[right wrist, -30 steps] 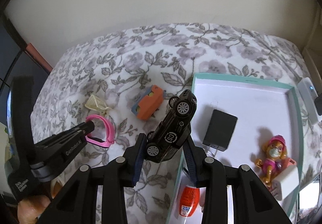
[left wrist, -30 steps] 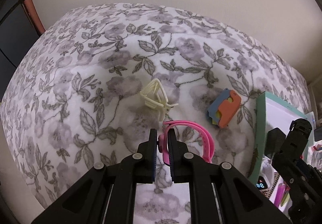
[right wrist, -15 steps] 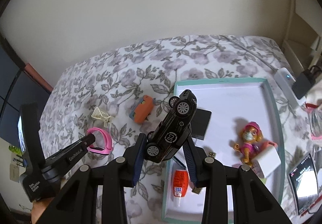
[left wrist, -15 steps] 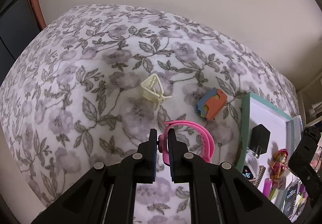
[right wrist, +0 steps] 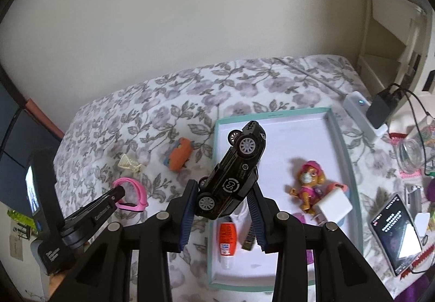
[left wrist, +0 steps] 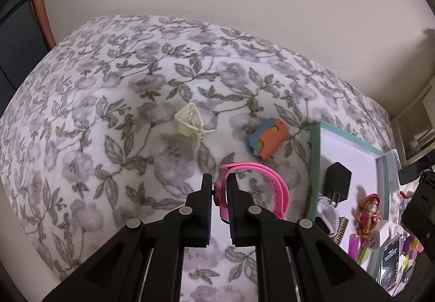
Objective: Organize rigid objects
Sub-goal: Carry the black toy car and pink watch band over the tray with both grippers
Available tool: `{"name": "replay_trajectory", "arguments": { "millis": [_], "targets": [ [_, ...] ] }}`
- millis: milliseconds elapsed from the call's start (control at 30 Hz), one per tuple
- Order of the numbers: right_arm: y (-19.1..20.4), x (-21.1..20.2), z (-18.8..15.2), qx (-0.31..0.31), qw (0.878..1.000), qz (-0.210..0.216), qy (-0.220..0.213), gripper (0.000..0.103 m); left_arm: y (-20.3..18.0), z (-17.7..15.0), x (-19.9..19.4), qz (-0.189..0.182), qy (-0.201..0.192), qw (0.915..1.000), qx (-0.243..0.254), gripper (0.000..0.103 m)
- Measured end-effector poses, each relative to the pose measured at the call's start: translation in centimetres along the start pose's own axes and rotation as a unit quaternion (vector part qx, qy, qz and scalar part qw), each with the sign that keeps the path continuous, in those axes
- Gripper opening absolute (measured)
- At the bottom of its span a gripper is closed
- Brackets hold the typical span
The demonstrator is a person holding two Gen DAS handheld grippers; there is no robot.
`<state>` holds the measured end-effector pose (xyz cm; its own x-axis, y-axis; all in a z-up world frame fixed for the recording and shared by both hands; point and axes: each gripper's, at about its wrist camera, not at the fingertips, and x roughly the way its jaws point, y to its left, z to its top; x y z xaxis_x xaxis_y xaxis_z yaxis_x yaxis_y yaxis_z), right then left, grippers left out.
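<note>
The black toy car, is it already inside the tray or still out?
Out: the right gripper holds the black toy car tilted above the tray.

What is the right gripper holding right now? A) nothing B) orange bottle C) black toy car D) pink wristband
C: in the right wrist view the right gripper has its jaws pressed against both sides of the black toy car, held above the teal tray; the pink wristband is in the left gripper.
</note>
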<state>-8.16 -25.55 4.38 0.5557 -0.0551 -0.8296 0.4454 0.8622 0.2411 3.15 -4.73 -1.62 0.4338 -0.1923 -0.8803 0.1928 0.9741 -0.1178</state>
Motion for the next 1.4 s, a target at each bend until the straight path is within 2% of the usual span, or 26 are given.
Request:
{"name": "replay_trajectory", "arguments": {
  "millis": [333,700,900,1067,1233,1400],
  "targets": [
    [-3.1,0.4,0.5,0.026,0.999,-0.030,0.010,0.039,-3.4,-0.6,-1.0,-0.033,-0.014,0.9983,0.047,0.011],
    [-6.6,0.8,0.7,0.060,0.997,-0.053,0.023,0.039,-7.8,-2.4,-1.6,-0.060,-0.019,0.9912,0.116,0.011],
    [-9.3,1.6,0.5,0.093,0.992,-0.073,0.037,0.039,-10.0,-3.7,-0.9,-0.076,-0.001,0.9859,0.149,0.011],
    [-11.0,2.3,0.2,0.115,0.989,-0.075,0.047,0.039,-12.0,-5.4,-0.1,-0.075,0.011,0.9800,0.184,0.011],
    [-11.6,3.0,0.0,0.116,0.988,-0.086,0.059,0.039,-13.7,-6.9,1.1,-0.071,0.026,0.9731,0.217,0.011],
    [-11.9,3.7,-0.3,0.117,0.987,-0.089,0.069,0.039,-14.3,-7.4,1.7,-0.078,0.035,0.9703,0.226,0.011]
  ]
}}
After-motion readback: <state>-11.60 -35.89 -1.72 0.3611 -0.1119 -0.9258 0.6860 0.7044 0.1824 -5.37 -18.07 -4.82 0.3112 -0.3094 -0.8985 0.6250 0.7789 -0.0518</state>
